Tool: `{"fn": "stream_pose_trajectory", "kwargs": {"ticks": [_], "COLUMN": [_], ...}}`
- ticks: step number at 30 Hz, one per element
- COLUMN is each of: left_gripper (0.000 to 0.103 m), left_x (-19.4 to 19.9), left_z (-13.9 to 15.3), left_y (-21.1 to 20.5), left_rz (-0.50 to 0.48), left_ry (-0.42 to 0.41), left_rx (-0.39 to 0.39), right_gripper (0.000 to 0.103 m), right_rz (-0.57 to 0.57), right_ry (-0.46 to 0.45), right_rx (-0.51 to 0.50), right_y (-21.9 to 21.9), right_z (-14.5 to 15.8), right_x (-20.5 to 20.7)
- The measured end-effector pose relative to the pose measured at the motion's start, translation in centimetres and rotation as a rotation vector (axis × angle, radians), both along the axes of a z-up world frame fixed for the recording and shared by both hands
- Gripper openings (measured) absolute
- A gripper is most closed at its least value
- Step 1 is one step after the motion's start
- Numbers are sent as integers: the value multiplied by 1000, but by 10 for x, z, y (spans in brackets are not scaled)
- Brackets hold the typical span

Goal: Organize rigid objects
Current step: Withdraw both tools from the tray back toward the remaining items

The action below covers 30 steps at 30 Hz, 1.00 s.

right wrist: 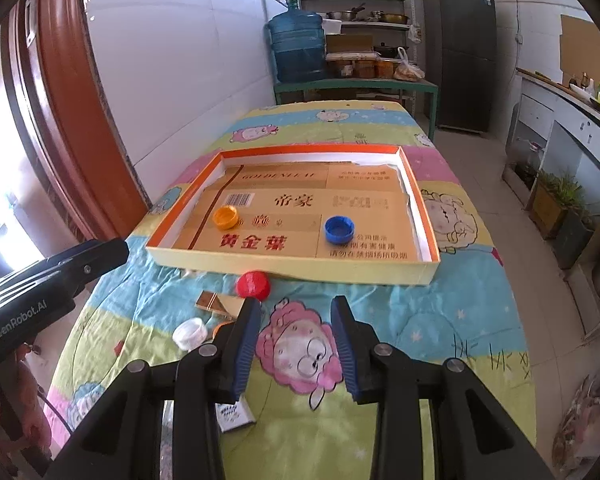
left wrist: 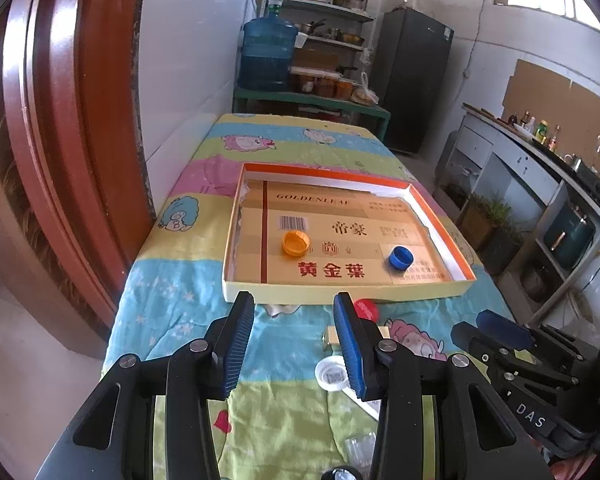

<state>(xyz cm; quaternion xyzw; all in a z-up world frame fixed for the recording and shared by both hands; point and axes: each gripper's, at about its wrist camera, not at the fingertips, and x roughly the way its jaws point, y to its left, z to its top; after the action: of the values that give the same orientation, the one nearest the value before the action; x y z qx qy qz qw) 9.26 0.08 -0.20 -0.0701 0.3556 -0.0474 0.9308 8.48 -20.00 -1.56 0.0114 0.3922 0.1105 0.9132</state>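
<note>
A shallow cardboard box lid [left wrist: 256, 296] [right wrist: 292, 270] with an orange rim lies on the table. Inside it sit an orange bottle cap [left wrist: 296, 243] [right wrist: 225, 216] and a blue bottle cap [left wrist: 400, 258] [right wrist: 339, 229]. A red cap [left wrist: 367, 309] [right wrist: 253, 285] rests on the cloth just outside the lid's near wall. A white cap [left wrist: 332, 374] [right wrist: 189, 333] and a small gold box [left wrist: 332, 338] [right wrist: 214, 302] lie nearer. My left gripper [left wrist: 294, 344] hovers open and empty over the cloth before the lid. Further right, my right gripper [right wrist: 296, 344] is open too, with nothing between its fingers.
A cartoon-print cloth [right wrist: 460, 312] covers the table. A red-brown door frame [left wrist: 60, 120] stands close on the left. Beyond the table are a water jug [right wrist: 298, 46], shelves and a dark fridge [right wrist: 460, 52]. A small printed packet [right wrist: 236, 416] lies under the right gripper.
</note>
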Motion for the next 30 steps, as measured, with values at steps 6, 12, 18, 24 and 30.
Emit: {"fn": "stream_pose_trajectory", "kwargs": {"ticks": [6, 12, 18, 24, 30], "left_gripper": [43, 43, 43, 43, 43], "left_x": [-12, -22, -31, -44, -57], "left_z": [0, -5, -9, -13, -22], "left_y": [3, 5, 7, 8, 9], "left_rz": [1, -2, -7, -25, -51], "left_ry": [2, 13, 20, 16, 26], "left_rx": [3, 12, 24, 20, 17], "right_gripper": [36, 37, 37, 37, 37], "right_rz": [-8, 2, 6, 15, 42], "right_ry": [10, 20, 24, 30, 53], "right_rx": [5, -8, -12, -12, -22], "right_y": [-3, -1, 1, 4, 13], "right_z": [-2, -5, -6, -8, -17], "right_x": [-14, -27, -38, -48, -61]}}
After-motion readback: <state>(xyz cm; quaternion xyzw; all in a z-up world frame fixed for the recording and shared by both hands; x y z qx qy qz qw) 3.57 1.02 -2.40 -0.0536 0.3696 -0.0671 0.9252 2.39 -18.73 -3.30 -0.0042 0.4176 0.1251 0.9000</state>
